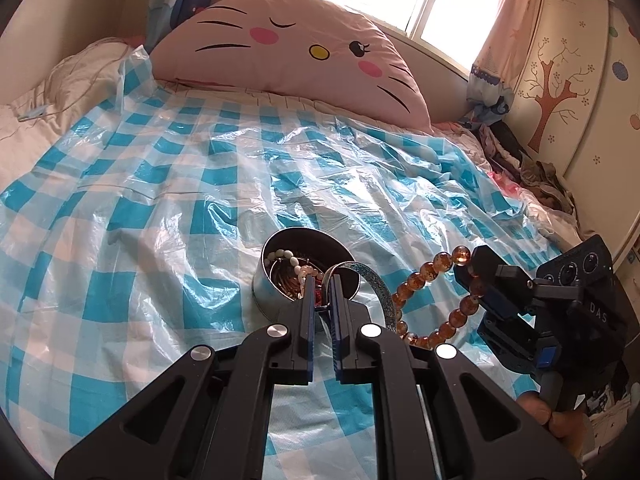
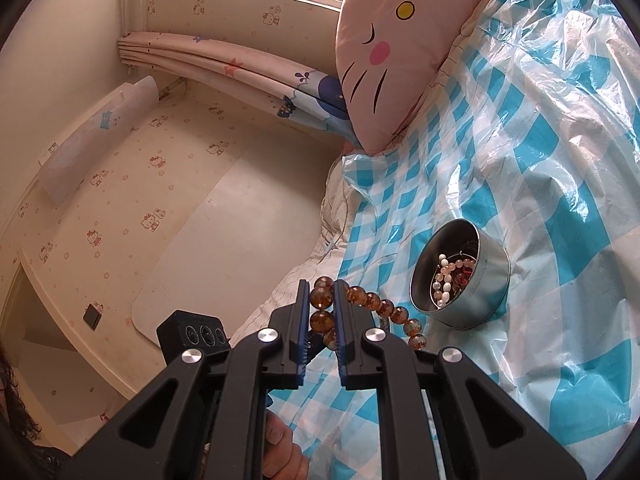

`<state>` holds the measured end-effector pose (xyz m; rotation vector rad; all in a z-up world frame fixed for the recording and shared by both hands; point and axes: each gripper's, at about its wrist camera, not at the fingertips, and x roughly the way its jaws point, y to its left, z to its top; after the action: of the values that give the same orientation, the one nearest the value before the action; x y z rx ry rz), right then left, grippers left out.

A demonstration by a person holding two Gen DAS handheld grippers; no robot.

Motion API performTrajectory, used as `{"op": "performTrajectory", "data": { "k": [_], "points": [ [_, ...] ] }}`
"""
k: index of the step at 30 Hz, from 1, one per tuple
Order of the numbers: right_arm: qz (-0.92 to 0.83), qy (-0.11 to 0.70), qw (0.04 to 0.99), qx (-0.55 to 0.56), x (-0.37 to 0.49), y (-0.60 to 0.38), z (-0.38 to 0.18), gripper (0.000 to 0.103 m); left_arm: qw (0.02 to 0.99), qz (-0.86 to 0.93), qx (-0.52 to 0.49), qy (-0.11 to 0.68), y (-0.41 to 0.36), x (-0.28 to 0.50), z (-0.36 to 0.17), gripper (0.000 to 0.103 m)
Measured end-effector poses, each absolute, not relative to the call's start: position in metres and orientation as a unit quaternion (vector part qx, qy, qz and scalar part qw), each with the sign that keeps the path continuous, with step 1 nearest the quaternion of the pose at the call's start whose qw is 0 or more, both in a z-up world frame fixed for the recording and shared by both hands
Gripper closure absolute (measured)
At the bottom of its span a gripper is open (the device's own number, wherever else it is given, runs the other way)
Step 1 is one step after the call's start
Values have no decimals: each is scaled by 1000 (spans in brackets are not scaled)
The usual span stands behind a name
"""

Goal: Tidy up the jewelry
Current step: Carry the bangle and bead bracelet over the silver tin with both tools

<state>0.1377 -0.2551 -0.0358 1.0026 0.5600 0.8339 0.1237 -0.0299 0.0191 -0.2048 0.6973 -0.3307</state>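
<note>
The amber bead bracelet (image 2: 322, 312) is caught between the fingers of the right gripper (image 2: 322, 300), which are pressed against its beads; the rest of the loop hangs out past the fingers toward the round tin (image 2: 486, 280). From the left wrist view the same bracelet (image 1: 424, 276) dangles in the air beside the tin (image 1: 264, 288), above the blue-and-white checked plastic sheet (image 1: 160, 184) spread over the bed.

The left gripper (image 1: 322, 284) has its fingers drawn together on the rim of a blue patterned bangle (image 1: 376, 280), which curves off to the right just beside the tin. The tin sits on the sheet with pale and red beaded pieces already inside.

The right gripper points roughly level and comes in from the right side; the left is angled downward over the tin. A thumb and fingers (image 1: 556, 420) wrap the right gripper's handle. A pink cat-face pillow (image 1: 304, 52) leans at the head of the bed.
</note>
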Motion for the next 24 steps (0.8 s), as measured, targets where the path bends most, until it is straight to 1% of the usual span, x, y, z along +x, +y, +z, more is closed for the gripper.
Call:
{"op": "performTrajectory", "data": {
  "k": [14,24],
  "points": [
    [383,239,755,476,176,-254,-30,90,917,-160,-116,347,-31,154,14,97],
    [378,253,755,472,198,-249,-36,90,914,-156,-114,355,-38,181,8,97]
  ]
}}
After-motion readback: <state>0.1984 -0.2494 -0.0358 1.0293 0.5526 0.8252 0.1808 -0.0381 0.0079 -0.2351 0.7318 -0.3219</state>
